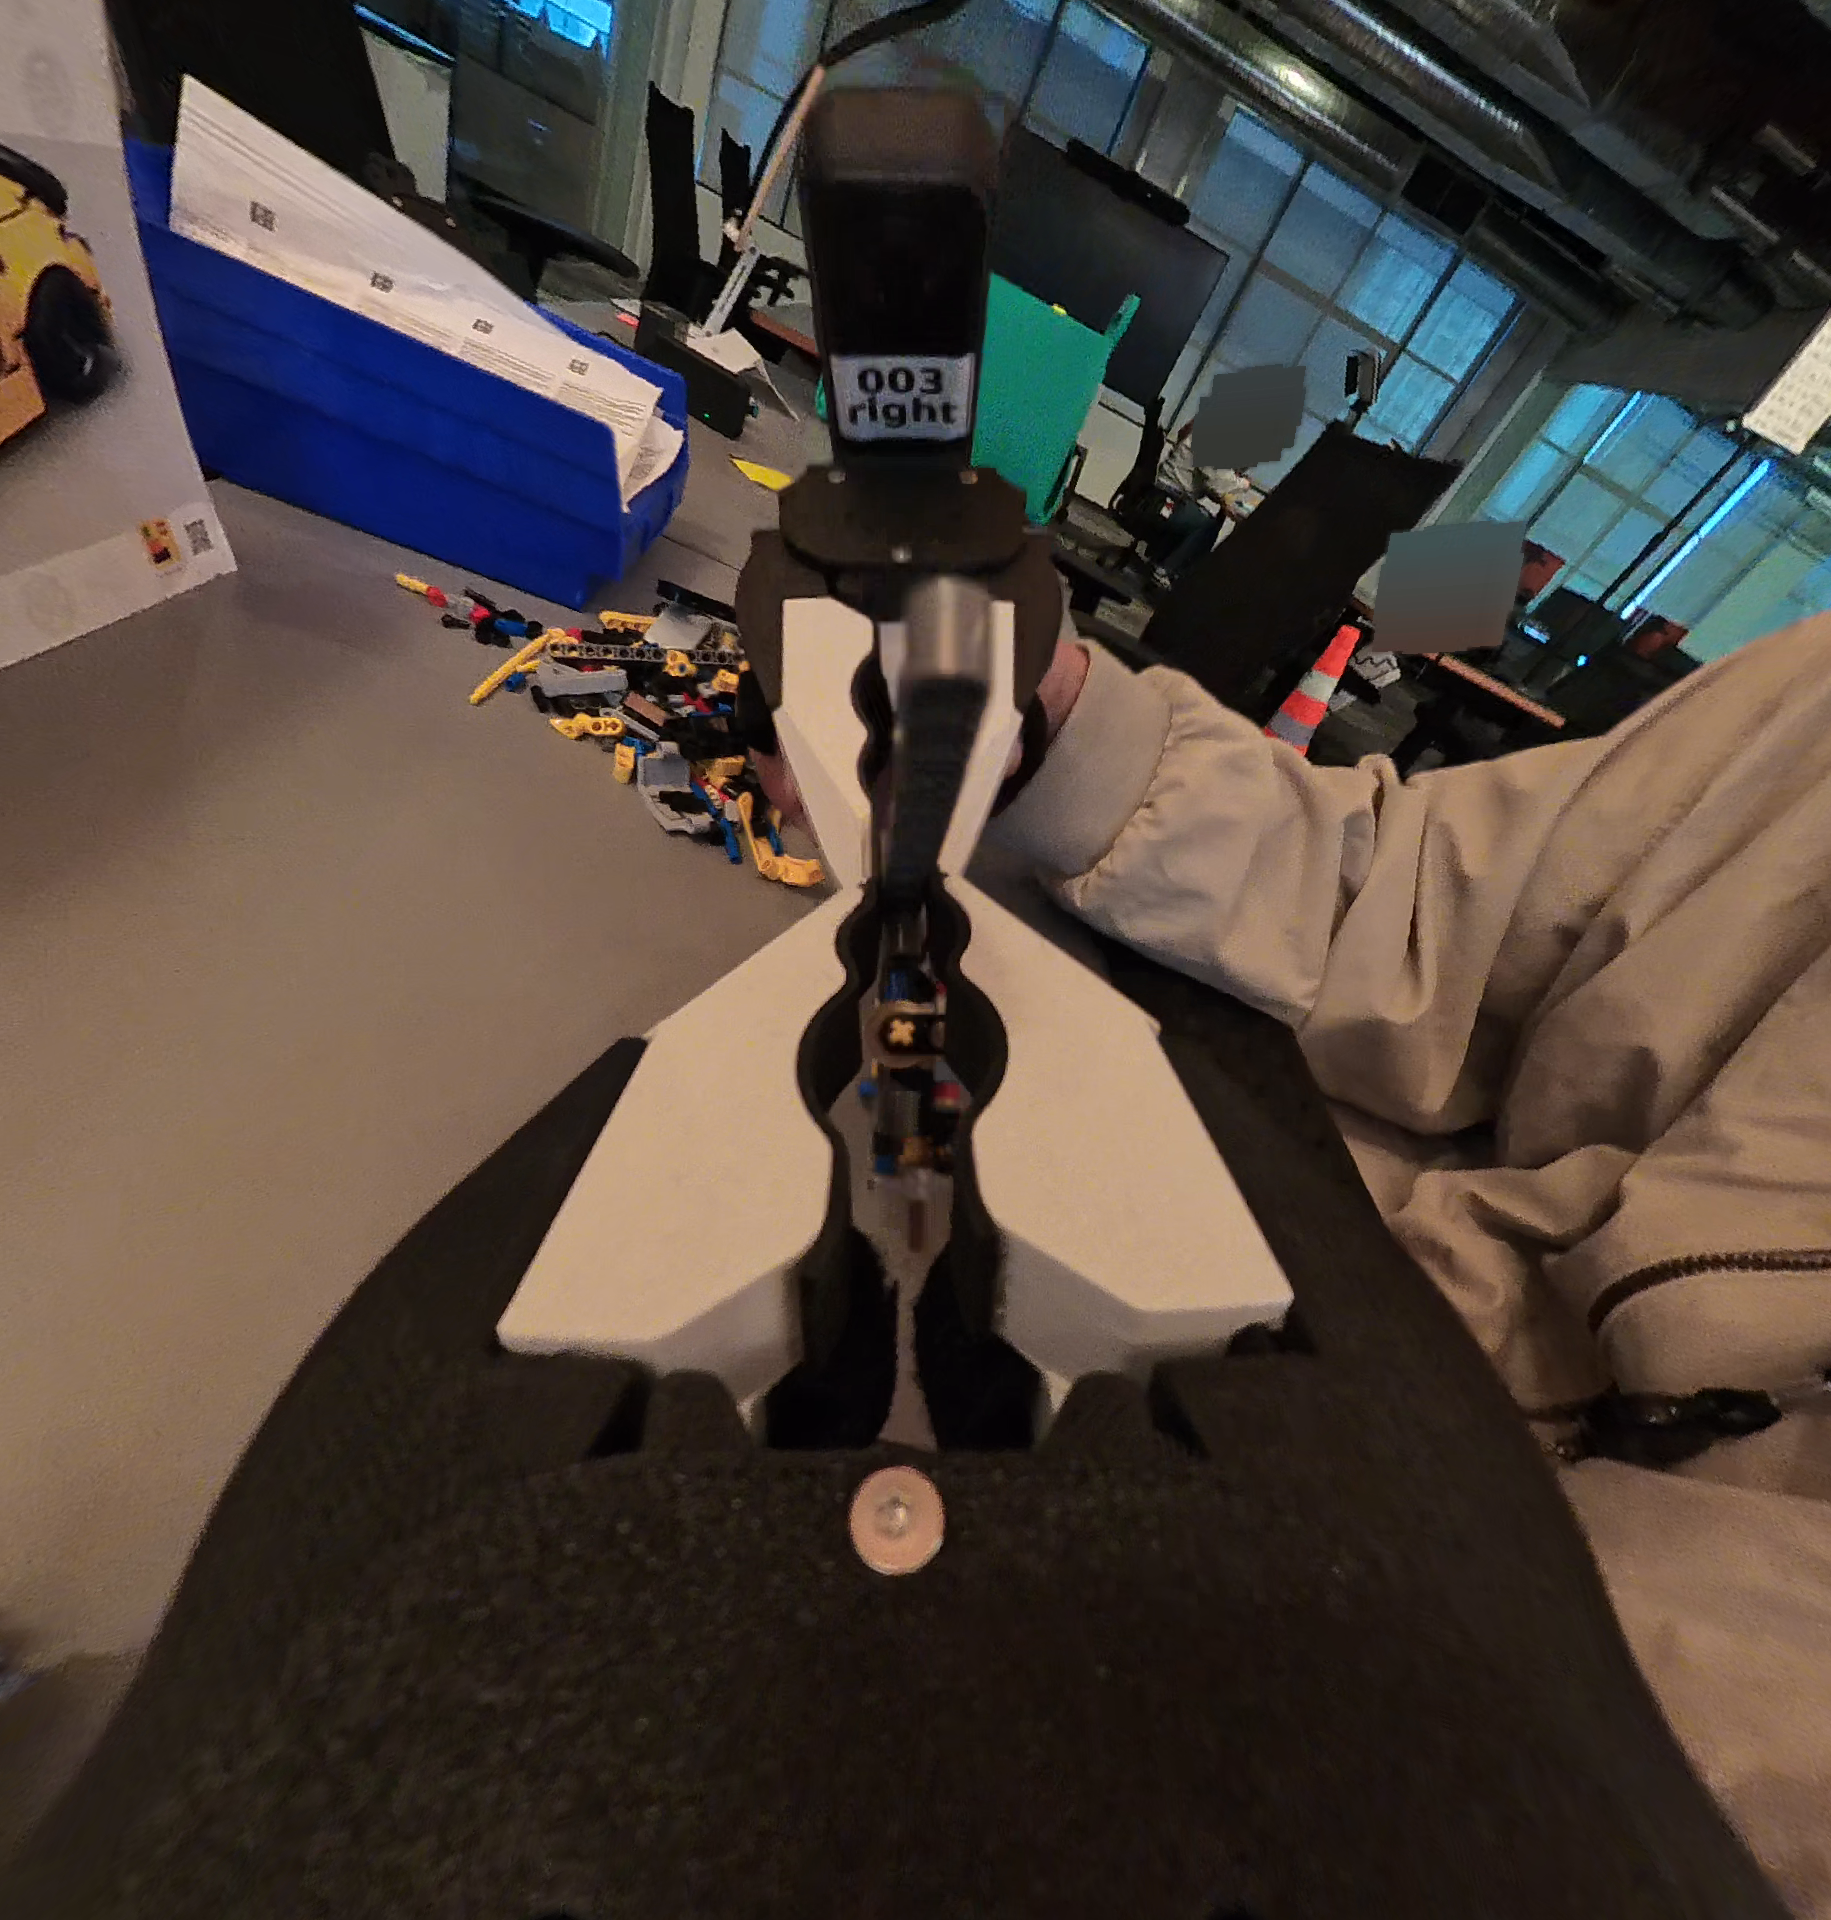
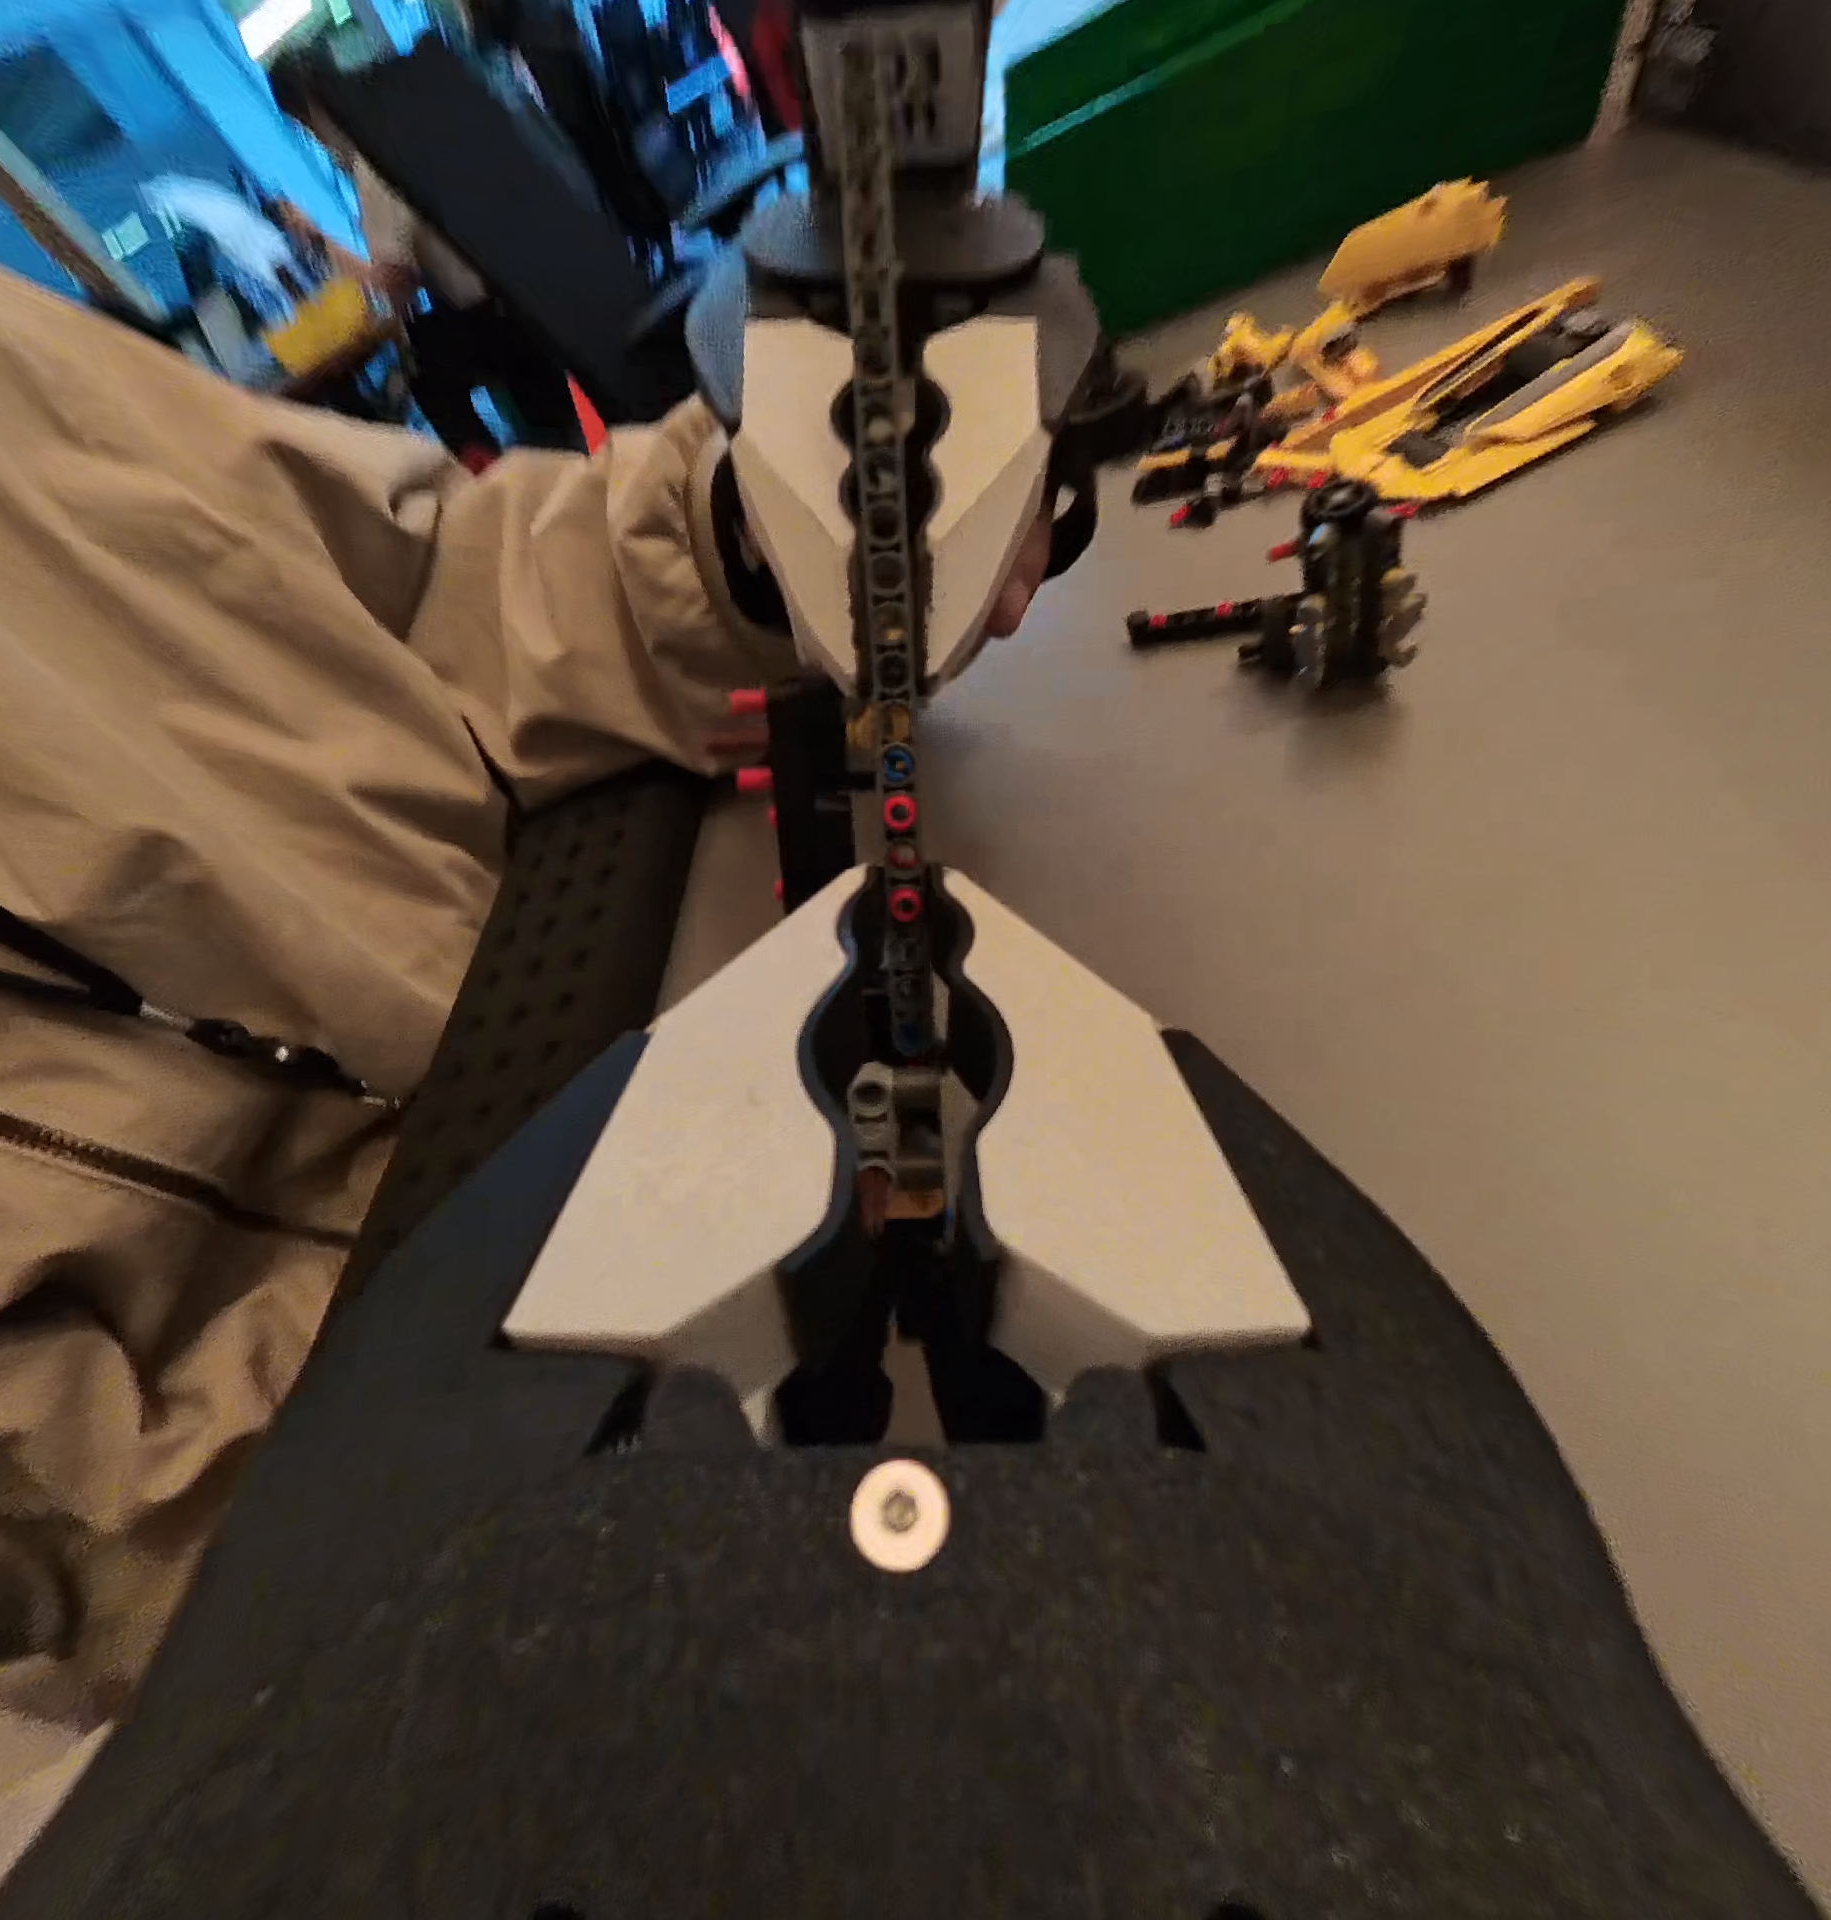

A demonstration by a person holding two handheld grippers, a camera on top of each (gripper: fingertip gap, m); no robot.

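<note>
Both grippers face each other tip to tip above the grey table, and both grip one long thin brick assembly. In the left wrist view my left gripper is shut on the assembly, which here shows yellow, blue and grey parts. The right gripper holds its black far end. In the right wrist view my right gripper is shut on the same assembly, a grey holed beam with red and blue pins. The left gripper clamps the beam farther along. A black block with red pins hangs at its left side.
A pile of loose bricks lies in front of a blue bin that holds paper leaflets. A booklet with a yellow car lies at left. Yellow car body parts and a black gear assembly sit before a green box. A beige jacket sleeve is close. The tips of both grippers are at nearly the same place.
</note>
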